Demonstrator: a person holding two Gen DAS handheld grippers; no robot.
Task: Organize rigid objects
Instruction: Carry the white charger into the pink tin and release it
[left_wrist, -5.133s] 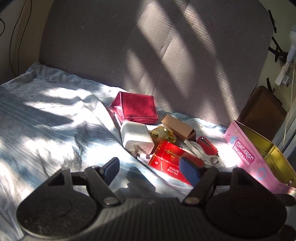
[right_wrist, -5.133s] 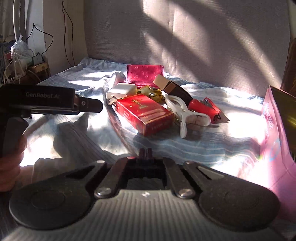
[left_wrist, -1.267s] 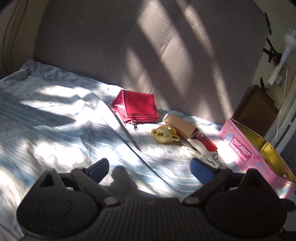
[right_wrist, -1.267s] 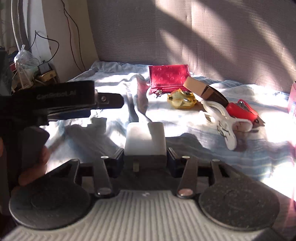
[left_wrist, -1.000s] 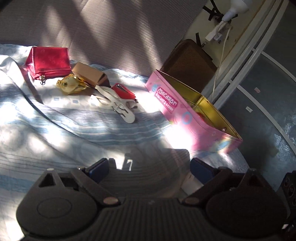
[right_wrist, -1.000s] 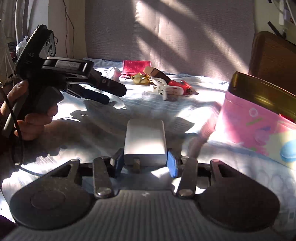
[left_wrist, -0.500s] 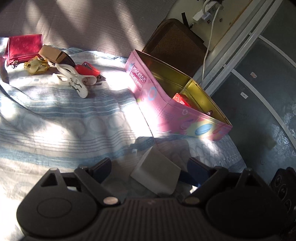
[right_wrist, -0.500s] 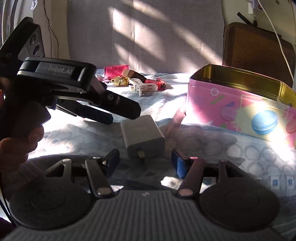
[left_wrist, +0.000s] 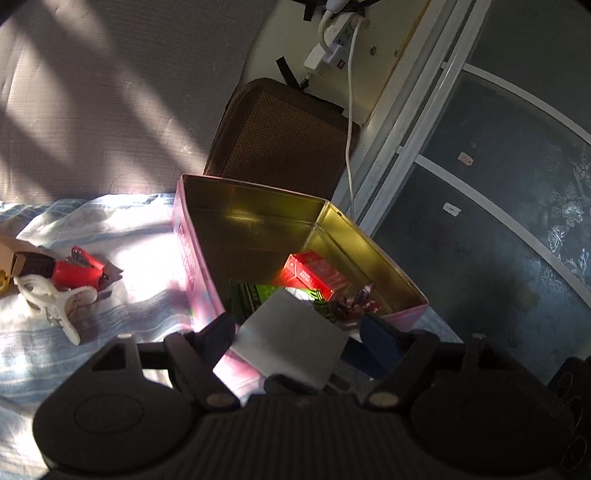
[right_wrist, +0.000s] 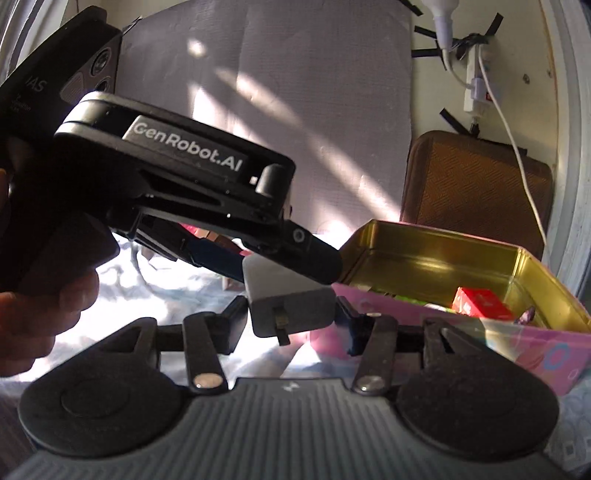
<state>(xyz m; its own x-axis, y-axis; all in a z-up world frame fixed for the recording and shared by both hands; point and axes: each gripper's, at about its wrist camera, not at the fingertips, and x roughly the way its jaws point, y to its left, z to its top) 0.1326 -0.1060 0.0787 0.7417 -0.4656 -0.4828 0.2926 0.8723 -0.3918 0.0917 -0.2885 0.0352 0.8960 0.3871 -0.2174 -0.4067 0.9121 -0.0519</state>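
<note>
A white charger block (left_wrist: 291, 341) sits between the fingers of my left gripper (left_wrist: 295, 332), which is shut on it, just over the near rim of the pink macaron tin (left_wrist: 195, 258). The charger (right_wrist: 288, 295) also shows in the right wrist view, with its prongs toward the camera, and the left gripper's fingers (right_wrist: 306, 254) clamp it from above. My right gripper (right_wrist: 291, 321) is open around the charger without touching it. The tin (right_wrist: 517, 347) holds a red box (left_wrist: 314, 275) and a green packet (left_wrist: 258, 295).
On the striped sheet left of the tin lie a red stapler (left_wrist: 81, 271), a white clip (left_wrist: 55, 306) and a brown box (left_wrist: 22, 254). A brown woven chair back (left_wrist: 280, 144) stands behind the tin. A power strip with cables (left_wrist: 332, 48) hangs on the wall.
My right gripper let go of the charger and my left gripper took it. Both grippers swung right from the pile to the tin, and the charger now hangs at the tin's rim.
</note>
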